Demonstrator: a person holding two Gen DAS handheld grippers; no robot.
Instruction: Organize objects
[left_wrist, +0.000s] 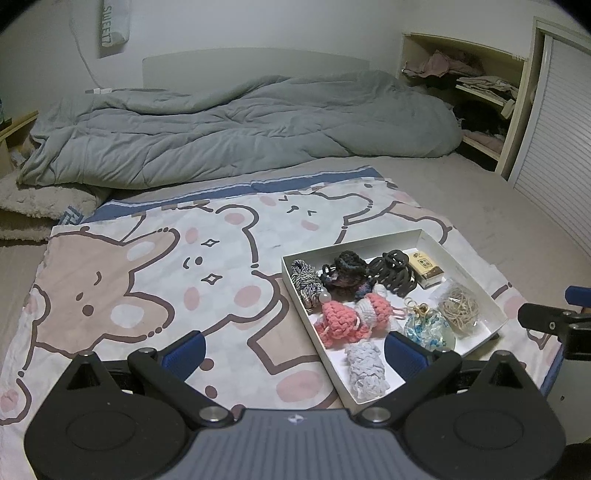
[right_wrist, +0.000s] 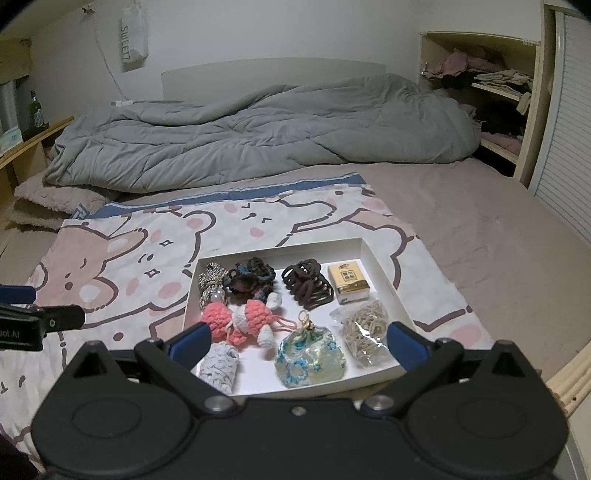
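A shallow white box (right_wrist: 384, 280) (left_wrist: 491, 295) lies on a cartoon-bear cloth (right_wrist: 122, 258) (left_wrist: 147, 266) on the bed. It holds a pink crochet toy (right_wrist: 240, 319) (left_wrist: 351, 317), a grey knitted piece (right_wrist: 219, 365) (left_wrist: 365, 373), a blue floral pouch (right_wrist: 310, 360) (left_wrist: 424, 328), a bag of rubber bands (right_wrist: 367, 330) (left_wrist: 460, 308), dark hair ties (right_wrist: 306, 284) (left_wrist: 393, 271), a dark scrunchie (right_wrist: 249, 282), a striped cord (right_wrist: 210, 282) and a small yellow box (right_wrist: 349, 282) (left_wrist: 424, 267). My right gripper (right_wrist: 299, 341) is open and empty over the box's near edge. My left gripper (left_wrist: 295, 350) is open and empty, left of the box.
A rumpled grey duvet (right_wrist: 258, 140) covers the far half of the bed. Open shelves with clothes (right_wrist: 495, 88) stand at the right, next to a slatted door (right_wrist: 569, 147). A wooden ledge with a bottle (right_wrist: 35, 110) is at the left.
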